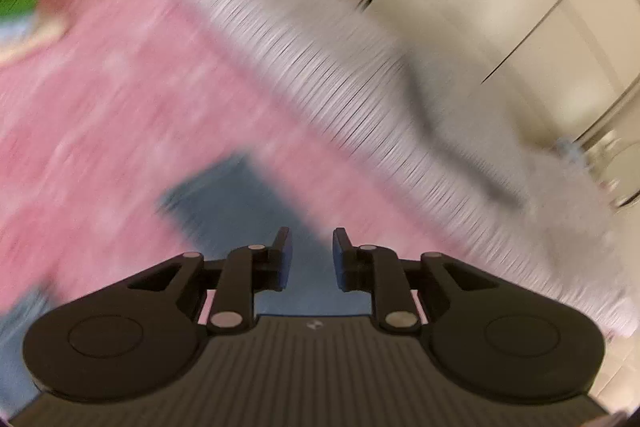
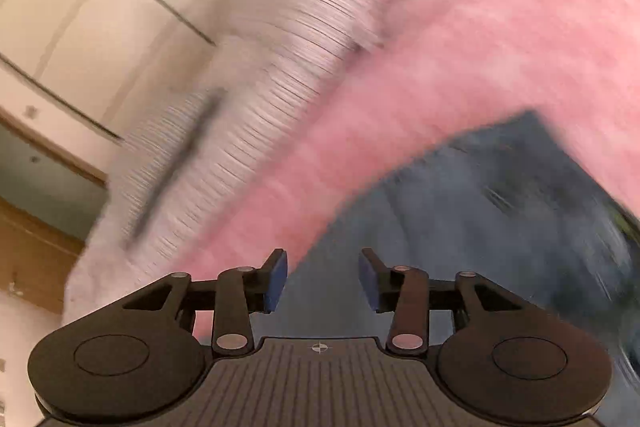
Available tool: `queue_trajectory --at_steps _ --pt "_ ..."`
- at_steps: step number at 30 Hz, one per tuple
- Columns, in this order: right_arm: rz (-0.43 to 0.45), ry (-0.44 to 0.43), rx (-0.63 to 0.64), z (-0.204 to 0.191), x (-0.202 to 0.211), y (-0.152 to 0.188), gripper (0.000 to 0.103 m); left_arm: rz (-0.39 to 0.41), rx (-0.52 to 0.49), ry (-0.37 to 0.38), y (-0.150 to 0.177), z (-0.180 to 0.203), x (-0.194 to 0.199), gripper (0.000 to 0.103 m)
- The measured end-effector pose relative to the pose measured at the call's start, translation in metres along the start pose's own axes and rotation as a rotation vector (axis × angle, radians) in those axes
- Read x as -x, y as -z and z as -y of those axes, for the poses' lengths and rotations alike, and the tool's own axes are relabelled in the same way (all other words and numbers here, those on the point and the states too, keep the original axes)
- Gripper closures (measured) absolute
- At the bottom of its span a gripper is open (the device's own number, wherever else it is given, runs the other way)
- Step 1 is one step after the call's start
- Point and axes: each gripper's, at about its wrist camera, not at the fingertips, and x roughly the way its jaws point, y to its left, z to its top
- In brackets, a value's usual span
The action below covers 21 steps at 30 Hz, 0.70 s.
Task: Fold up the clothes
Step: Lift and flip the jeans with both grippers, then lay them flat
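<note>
Left gripper (image 1: 312, 255): black, blue-padded fingers (image 1: 285, 259) spread apart, grasping nothing.
Right gripper (image 2: 323, 281): fingers parted, nothing between them.
Blue denim garment (image 2: 480, 219): blurred, just beyond both grippers, lying on pink bedspread (image 1: 100, 99).
Far: white ribbed blanket (image 1: 320, 67), cream wardrobe doors (image 1: 520, 7).

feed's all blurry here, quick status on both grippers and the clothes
Left gripper open, empty. Right gripper open, empty. Blue garment on pink bedspread, not gripped. Motion blur; nothing seen blocking.
</note>
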Motion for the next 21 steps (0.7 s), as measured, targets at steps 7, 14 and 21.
queue_trajectory --at_steps 7,14,21 --pt "-0.1 0.351 -0.301 0.135 0.065 0.091 0.06 -0.218 0.279 -0.236 0.12 -0.151 0.042 0.085" --pt "-0.048 0.399 -0.499 0.189 0.104 0.135 0.06 -0.15 0.422 -0.296 0.148 -0.226 0.083 0.076" --pt "0.066 0.293 -0.494 0.199 0.098 0.155 0.06 -0.067 0.481 -0.229 0.147 -0.253 0.06 0.071"
